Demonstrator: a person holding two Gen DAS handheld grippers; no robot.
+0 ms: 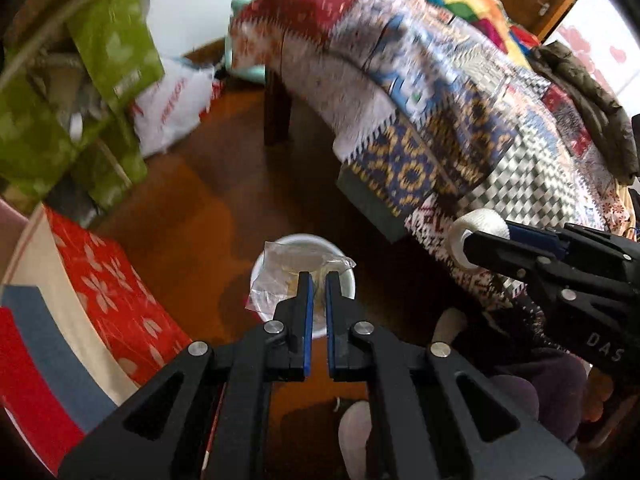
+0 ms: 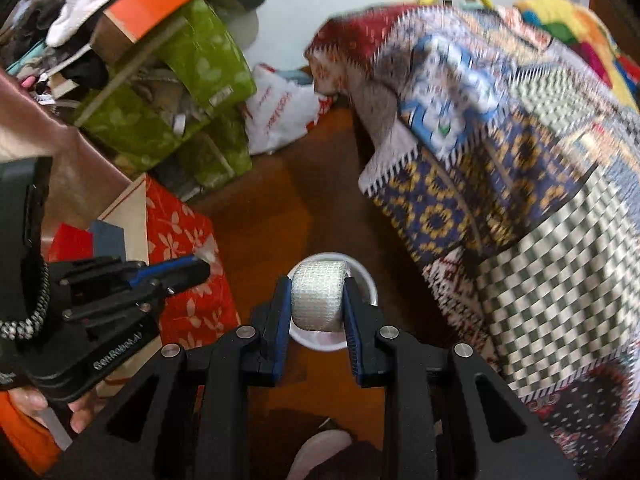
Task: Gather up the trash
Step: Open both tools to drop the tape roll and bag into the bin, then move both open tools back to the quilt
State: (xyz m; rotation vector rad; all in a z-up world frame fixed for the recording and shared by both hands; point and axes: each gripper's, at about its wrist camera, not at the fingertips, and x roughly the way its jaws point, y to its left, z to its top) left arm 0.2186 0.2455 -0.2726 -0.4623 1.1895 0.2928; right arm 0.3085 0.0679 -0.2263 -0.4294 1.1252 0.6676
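Note:
My left gripper (image 1: pixel 318 280) is shut on a crumpled clear plastic wrapper (image 1: pixel 280 272) and holds it above a small white bin (image 1: pixel 347 280) on the wooden floor. My right gripper (image 2: pixel 317 282) is shut on a white bandage roll (image 2: pixel 318 300) and holds it over the same white bin (image 2: pixel 366 280). The right gripper also shows in the left wrist view (image 1: pixel 486 242), off to the right with the roll (image 1: pixel 478 226). The left gripper shows in the right wrist view (image 2: pixel 200 266), at the left with a bit of wrapper (image 2: pixel 209 255) at its tips.
A bed with a patchwork quilt (image 1: pixel 440 112) fills the right side. Green boxes (image 1: pixel 108 52), a red floral box (image 1: pixel 116 292) and a white plastic bag (image 1: pixel 172 108) stand on the left. My slippered feet (image 1: pixel 354 436) are below the grippers on the wooden floor (image 1: pixel 208 208).

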